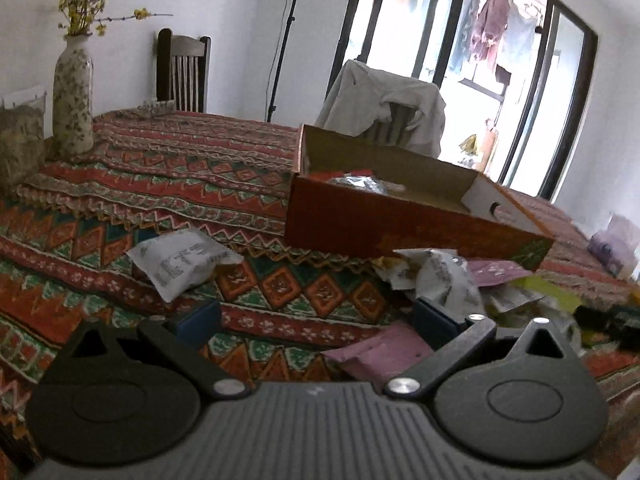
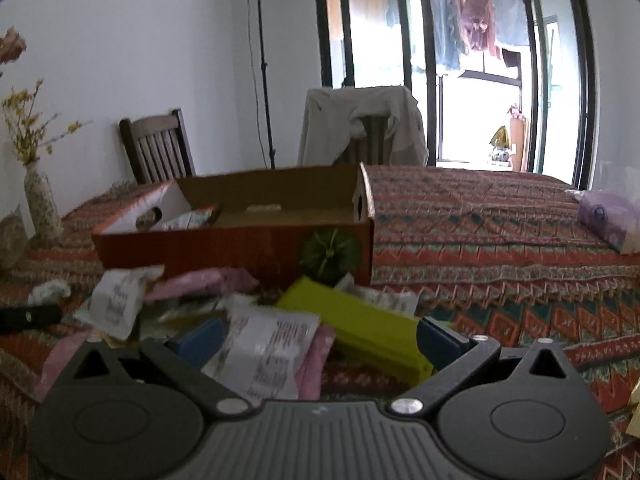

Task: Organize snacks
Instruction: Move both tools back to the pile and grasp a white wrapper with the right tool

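We can read no brand anywhere: the white packet (image 1: 185,265) lying alone on the patterned tablecloth (image 1: 168,176) carries dark printed lines, too blurred to make out, and the same holds for the white printed packet (image 2: 264,354) in the right wrist view. The orange cardboard box (image 1: 384,224) bears a green leafy print on its front; any lettering on it is unreadable.

Our left gripper (image 1: 316,322) is spread wide, blue fingertips (image 1: 199,320) well apart, with nothing between them. The lone white packet sits at about 11 o'clock from it, the box at 1 o'clock, and a pink packet (image 1: 376,354) at 3 o'clock, just beside the right fingertip. A heap of crumpled wrappers (image 1: 444,280) lies against the box's near wall.

Our right gripper (image 2: 320,340) is also wide open and holds nothing; the white printed packet and a pink one lie between its fingers, though we cannot tell whether they touch. A yellow-green box (image 2: 360,320) sits at 1 o'clock, crowding the right finger. The orange box, at 12 o'clock, already has a few packets in its left end.

A floral vase (image 1: 73,100) stands at 10 o'clock, a wooden chair (image 1: 182,70) and a chair draped with a jacket (image 1: 384,104) behind the table.
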